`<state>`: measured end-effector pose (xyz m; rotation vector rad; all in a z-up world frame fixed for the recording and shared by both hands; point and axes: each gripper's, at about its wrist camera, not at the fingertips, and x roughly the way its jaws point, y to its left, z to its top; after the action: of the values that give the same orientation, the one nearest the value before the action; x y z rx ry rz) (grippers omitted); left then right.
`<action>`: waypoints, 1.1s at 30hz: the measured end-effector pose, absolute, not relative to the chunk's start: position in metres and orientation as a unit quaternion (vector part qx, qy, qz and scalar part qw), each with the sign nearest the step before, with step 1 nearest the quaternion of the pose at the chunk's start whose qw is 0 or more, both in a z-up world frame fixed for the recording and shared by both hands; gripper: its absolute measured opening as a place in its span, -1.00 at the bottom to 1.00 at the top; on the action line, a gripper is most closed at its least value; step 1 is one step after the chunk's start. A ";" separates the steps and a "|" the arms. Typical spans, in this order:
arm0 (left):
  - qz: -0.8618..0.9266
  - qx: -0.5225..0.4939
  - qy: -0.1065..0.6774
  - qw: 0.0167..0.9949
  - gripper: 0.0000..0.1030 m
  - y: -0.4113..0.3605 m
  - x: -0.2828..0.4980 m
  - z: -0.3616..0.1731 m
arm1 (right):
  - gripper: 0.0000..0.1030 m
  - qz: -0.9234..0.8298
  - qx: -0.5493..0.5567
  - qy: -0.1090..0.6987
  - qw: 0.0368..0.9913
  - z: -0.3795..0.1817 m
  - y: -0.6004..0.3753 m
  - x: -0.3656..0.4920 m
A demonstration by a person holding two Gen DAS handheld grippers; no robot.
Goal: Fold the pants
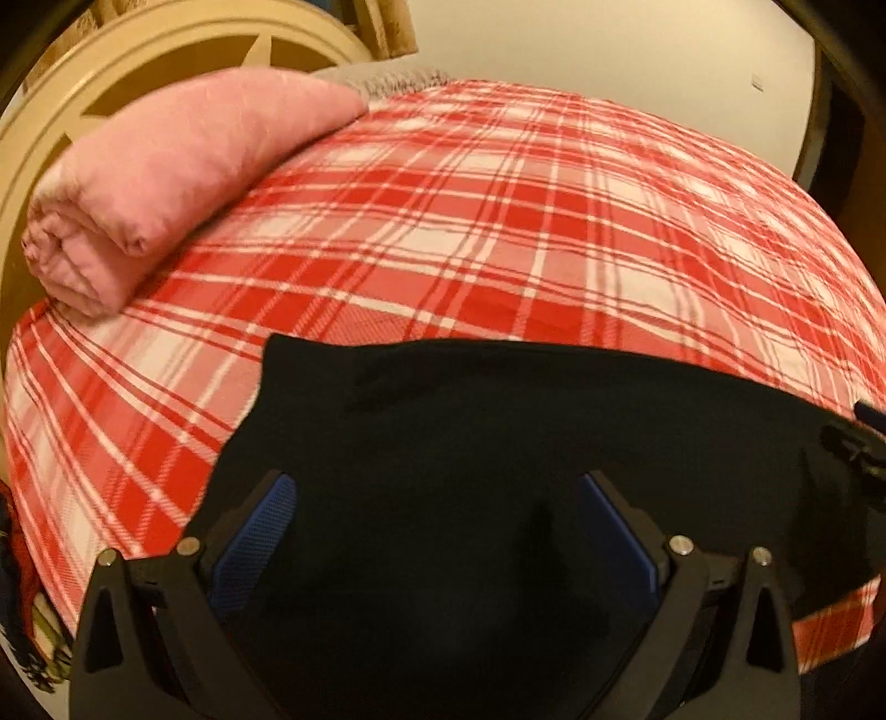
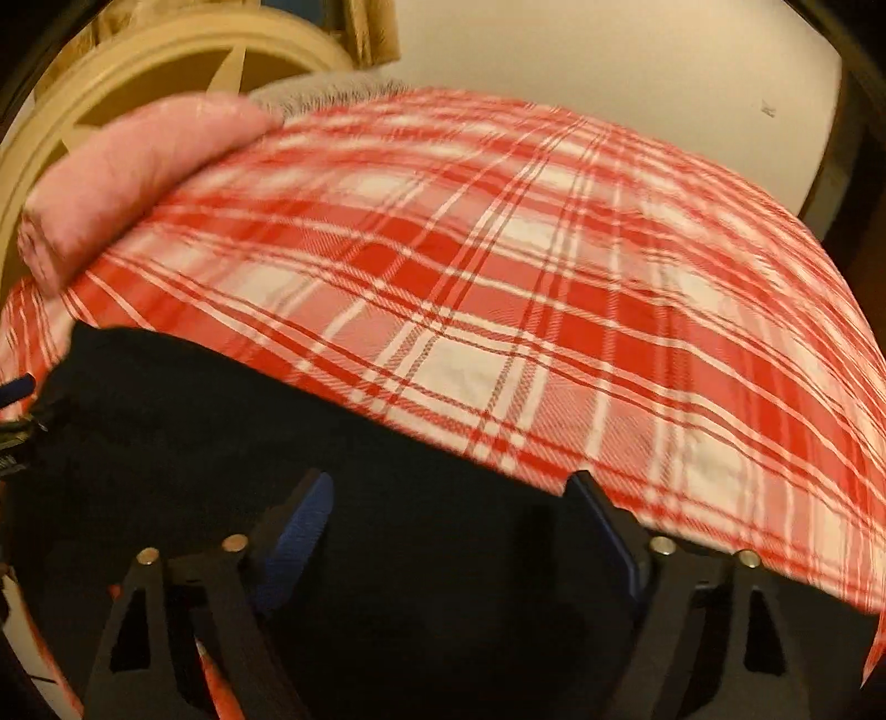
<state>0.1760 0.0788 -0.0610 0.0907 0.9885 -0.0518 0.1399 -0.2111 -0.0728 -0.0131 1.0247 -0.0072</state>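
The black pants lie flat on the red and white plaid bed cover, near its front edge. My left gripper is open, its blue-padded fingers spread wide over the pants' left part. My right gripper is open too, over the pants at their right edge, its right finger at the cloth's border with the plaid cover. Each gripper's tip peeks into the other's view: the right one at the right edge, the left one at the left edge.
A folded pink garment lies at the bed's far left, also in the right wrist view. Behind it stands a cream round headboard. A white wall is beyond the bed. Colourful cloth hangs at the lower left.
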 end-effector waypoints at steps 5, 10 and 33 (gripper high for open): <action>-0.020 0.037 0.493 0.869 1.00 0.081 0.189 -0.080 | 0.39 0.038 -0.036 0.501 0.864 -0.087 -0.202 0.145; -0.026 0.025 0.493 0.869 1.00 0.084 0.189 -0.079 | -0.69 0.068 -0.027 0.511 0.857 -0.079 -0.196 0.141; -0.059 -0.092 0.517 0.849 1.00 0.117 0.202 -0.036 | -0.87 0.079 -0.150 0.374 0.912 -0.063 -0.081 -0.075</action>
<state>0.2017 0.1168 -0.0360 -0.1931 1.0885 -0.1236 -0.0752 -0.0813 -0.0631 -0.3084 0.7716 0.1631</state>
